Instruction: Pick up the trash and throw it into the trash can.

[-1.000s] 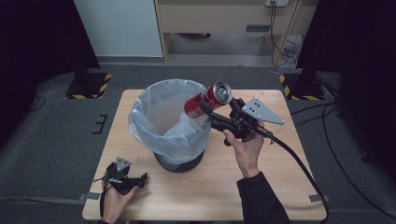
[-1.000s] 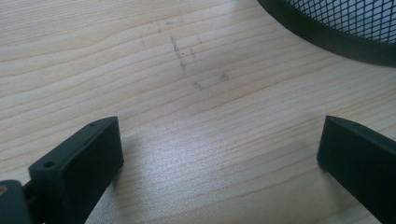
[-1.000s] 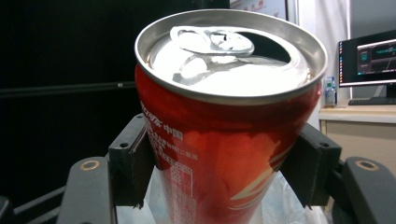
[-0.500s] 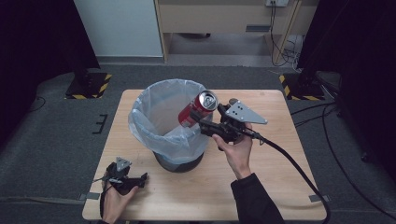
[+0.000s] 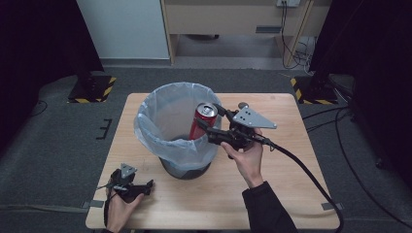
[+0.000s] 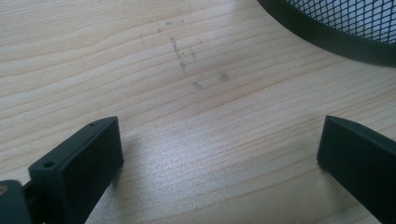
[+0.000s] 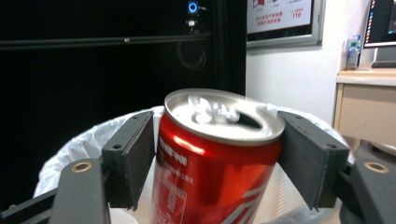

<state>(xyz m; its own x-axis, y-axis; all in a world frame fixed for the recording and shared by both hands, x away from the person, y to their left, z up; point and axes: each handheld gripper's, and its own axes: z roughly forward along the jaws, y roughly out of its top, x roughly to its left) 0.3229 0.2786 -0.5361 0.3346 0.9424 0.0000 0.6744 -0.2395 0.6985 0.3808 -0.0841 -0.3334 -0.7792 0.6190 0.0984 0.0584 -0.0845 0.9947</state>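
A red drink can (image 5: 200, 127) stands nearly upright just inside the right rim of a bin lined with a clear bag (image 5: 145, 131). My right gripper (image 5: 210, 119) is shut on it, one black jaw on each side of the can (image 7: 210, 158), with the bag's rim (image 7: 70, 149) behind. My left gripper (image 5: 148, 184) rests on the wooden table (image 5: 291, 194) at the front left, held by a hand. It is open (image 6: 219, 154), with bare wood between its jaws. The bin's black mesh base (image 6: 327, 28) lies just beyond it.
A cable (image 5: 311, 174) trails from the right gripper across the table's right side and off the front edge. Dark floor surrounds the table, with a wooden cabinet (image 5: 233, 19) and a white panel (image 5: 121, 29) behind.
The right gripper has carried the can left and down, from tilted above the bin's right rim to nearly upright within the opening. The left gripper has stayed put.
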